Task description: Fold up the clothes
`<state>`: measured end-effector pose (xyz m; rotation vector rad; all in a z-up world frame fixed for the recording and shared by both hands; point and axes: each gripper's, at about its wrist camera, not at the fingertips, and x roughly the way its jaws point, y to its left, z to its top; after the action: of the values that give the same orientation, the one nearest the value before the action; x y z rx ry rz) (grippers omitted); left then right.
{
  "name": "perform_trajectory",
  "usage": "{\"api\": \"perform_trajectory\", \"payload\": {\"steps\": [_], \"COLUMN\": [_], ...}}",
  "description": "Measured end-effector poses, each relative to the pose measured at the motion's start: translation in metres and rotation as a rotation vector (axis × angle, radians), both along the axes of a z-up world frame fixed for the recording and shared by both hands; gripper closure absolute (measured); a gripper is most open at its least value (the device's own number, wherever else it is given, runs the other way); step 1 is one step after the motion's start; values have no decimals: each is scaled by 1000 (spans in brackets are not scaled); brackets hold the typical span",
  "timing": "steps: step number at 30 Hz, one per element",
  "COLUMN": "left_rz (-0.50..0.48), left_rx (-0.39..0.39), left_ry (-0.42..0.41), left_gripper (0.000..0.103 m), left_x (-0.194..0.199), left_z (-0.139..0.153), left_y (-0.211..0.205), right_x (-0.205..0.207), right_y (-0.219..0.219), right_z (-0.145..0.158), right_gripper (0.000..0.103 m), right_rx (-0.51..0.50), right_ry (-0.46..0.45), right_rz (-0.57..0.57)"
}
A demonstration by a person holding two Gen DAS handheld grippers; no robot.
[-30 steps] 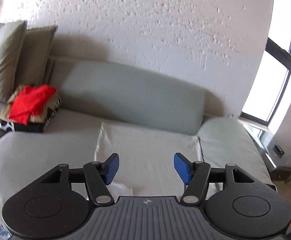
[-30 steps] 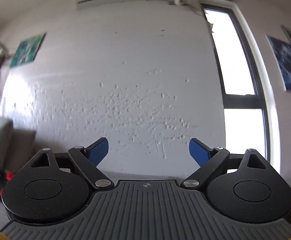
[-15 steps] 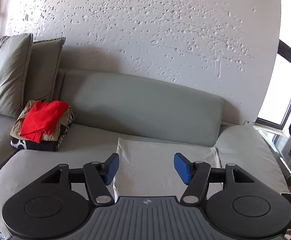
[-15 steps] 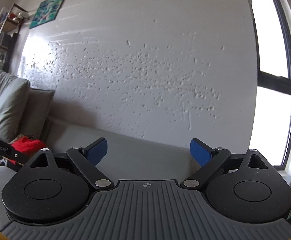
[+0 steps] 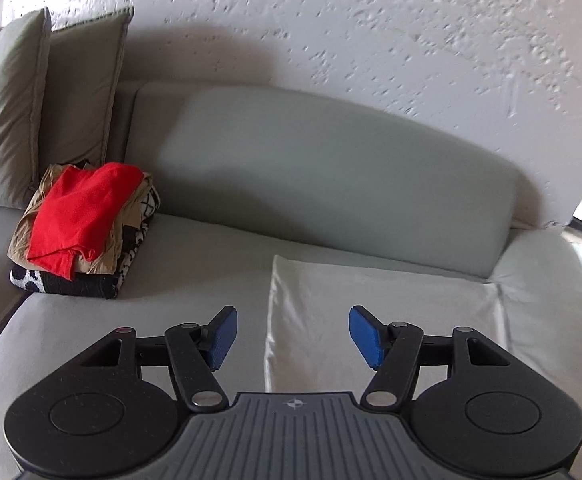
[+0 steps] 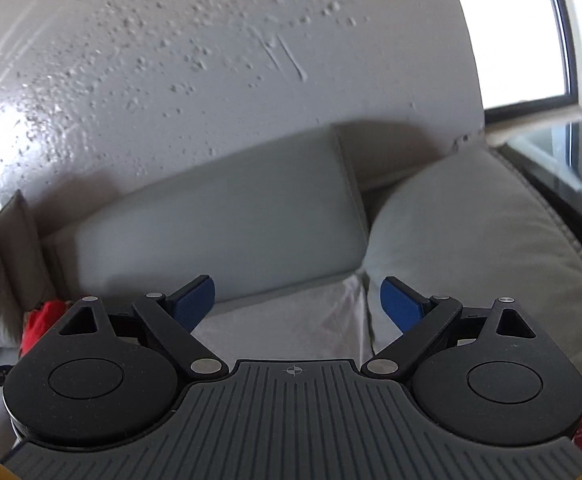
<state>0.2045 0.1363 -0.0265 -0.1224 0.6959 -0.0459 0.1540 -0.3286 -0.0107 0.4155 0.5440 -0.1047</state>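
Fingers (image 5: pixel 221 338) parted, clothes pile (image 5: pixel 85 230), pillows (image 5: pixel 9 108)

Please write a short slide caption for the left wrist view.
Open left gripper above white cloth on grey sofa; clothes pile at left.

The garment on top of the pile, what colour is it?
Red; the left wrist view shows it best.

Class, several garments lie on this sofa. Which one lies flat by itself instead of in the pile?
The white cloth, spread flat alone on the grey sofa seat. The red garment, tan garment and black-and-white patterned one sit stacked together.
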Motion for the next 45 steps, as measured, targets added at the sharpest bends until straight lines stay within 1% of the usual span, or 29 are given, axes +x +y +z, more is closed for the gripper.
{"api": "perform_trajectory", "payload": {"steps": [1,2,3,4,5,6,8,10,11,12,14,15,17,18,20,22,23,24,25,27,30,33,35,38,39,41,43,44,45], "left_rz": [4,7,6,1,-3,-2,3,5,6,9,9,7,16,25,45,55,59,61,63,69,77,96,104,113,100,84,65,55,46], "left_rx": [4,5,-3,-18,-34,-51,-78,-87,-85,-81,-77,-74,-88,-109,-145,-154,-158,-161,-170,-205,-251,-267,-267,-267,-271,-256,-241,-233,-210], "left_ry": [16,33,54,77,100,123,156,180,193,204,215,214,203,197,192,197,199,201,203,202,190,175,191,215,223,229,239,244,242], "left_gripper": [46,47,50,58,64,72,76,75,75,74,68,63,57,52,52,52,52,52,51,51,51,50,51,57,62,72,90,91,97], "left_x": [14,27,41,54,66,78,99,118,126,135,151,157,168,173,181,188,191,193,195,200,207,216,226,241,245,251,256,259,259], "left_z": [-9,-18,-28,-40,-51,-62,-83,-102,-110,-116,-126,-129,-135,-138,-145,-153,-156,-158,-160,-164,-166,-164,-164,-166,-166,-167,-168,-169,-168], "left_y": [2,5,8,10,12,13,15,14,14,12,9,7,6,6,7,7,8,9,11,15,23,28,29,31,30,27,23,21,18], "right_x": [15,31,47,63,78,93,125,153,168,183,210,223,244,254,268,278,282,284,285,283,281,281,282,282,283,283,284,284,284], "right_y": [-9,-18,-27,-34,-41,-47,-56,-65,-69,-73,-80,-82,-85,-87,-87,-84,-82,-80,-79,-81,-85,-85,-85,-85,-85,-83,-81,-80,-78], "right_z": [-13,-26,-40,-54,-68,-83,-110,-132,-140,-148,-162,-169,-181,-187,-195,-202,-205,-207,-211,-216,-223,-229,-232,-236,-238,-240,-242,-243,-243], "right_gripper": [16,34,61,71,78,77,76,63,55,55,54,56,56,58,61,61,65,79,86,93,98,99,99,100,100,100,100,100,99], "right_rx": [31,58,83,106,119,130,134,141,138,136,109,91,89,91,78,56,41,27,28,68,63,76,85,95,98,101,103,103,99], "right_ry": [37,71,105,136,157,175,215,239,244,248,270,282,307,320,343,362,369,377,385,375,356,349,345,340,339,337,335,333,328], "right_rz": [3,-3,-13,-29,-34,-33,-25,-25,-27,-30,-25,-13,33,58,96,136,154,164,170,173,189,176,169,168,169,169,164,160,154]}}
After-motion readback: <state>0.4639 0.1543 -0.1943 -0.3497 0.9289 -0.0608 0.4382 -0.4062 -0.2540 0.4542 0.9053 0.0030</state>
